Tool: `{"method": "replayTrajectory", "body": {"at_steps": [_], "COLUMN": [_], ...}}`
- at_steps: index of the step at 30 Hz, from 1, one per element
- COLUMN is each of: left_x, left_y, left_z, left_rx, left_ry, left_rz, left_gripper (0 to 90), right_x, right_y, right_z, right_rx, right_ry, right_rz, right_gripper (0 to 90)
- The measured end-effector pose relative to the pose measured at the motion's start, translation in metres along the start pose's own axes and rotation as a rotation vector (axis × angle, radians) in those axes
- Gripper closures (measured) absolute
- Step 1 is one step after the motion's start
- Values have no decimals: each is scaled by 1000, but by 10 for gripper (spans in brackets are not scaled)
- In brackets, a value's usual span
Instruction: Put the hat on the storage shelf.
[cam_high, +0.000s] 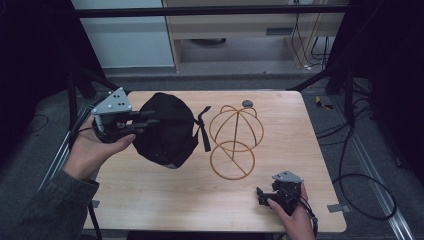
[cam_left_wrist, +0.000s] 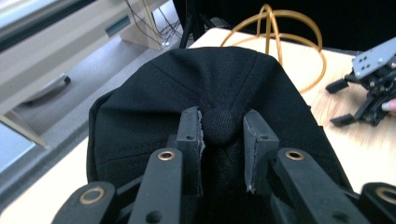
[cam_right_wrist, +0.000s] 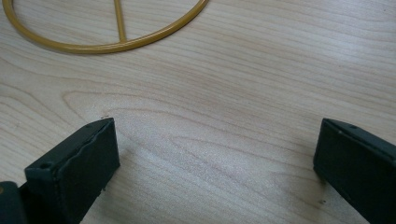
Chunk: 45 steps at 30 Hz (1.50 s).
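Matt black cloth cap beside a glossy golden wire hat stand on a pale wood-grain table.

The cap's woven fabric shows stitched seams and a cloth-covered button. The table's grain looks smooth, with a soft sheen. The left gripper has matt black plastic jaws with brass-coloured rivets; a dull grey metal plate tops it.

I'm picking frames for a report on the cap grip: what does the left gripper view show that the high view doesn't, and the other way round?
Left gripper view: the left claw pinching the round button at the crown of the black cap, pads against the fabric on both sides, and a drawer front beside the table.

High view: the person's left hand carrying that claw, the cap's strap, and the whole wooden table.

Both: the cap, the gold wire stand, and the right claw, open over the table.
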<state>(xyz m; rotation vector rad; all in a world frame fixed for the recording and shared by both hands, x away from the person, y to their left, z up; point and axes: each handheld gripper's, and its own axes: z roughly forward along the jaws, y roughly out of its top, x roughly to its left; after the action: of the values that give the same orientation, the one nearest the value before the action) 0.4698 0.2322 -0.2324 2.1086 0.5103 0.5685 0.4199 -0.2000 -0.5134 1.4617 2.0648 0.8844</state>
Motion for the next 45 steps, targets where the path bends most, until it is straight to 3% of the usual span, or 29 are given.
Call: {"method": "replayTrajectory", "body": {"at_steps": [7, 17, 45], "left_x": [-8, -20, -38], "left_y": [23, 61, 108], "left_z": [5, 32, 62], "left_rx": [-34, -37, -46], "left_ry": [-15, -45, -61], "left_rz": [14, 48, 98], "left_gripper": [716, 716, 719], "right_x": [0, 0, 0], "right_y": [0, 0, 1], "right_z": [0, 0, 1], "right_rx": [2, 2, 1], "right_ry": [-1, -2, -1], "right_rz": [3, 0, 4], "right_gripper": [4, 4, 4]}}
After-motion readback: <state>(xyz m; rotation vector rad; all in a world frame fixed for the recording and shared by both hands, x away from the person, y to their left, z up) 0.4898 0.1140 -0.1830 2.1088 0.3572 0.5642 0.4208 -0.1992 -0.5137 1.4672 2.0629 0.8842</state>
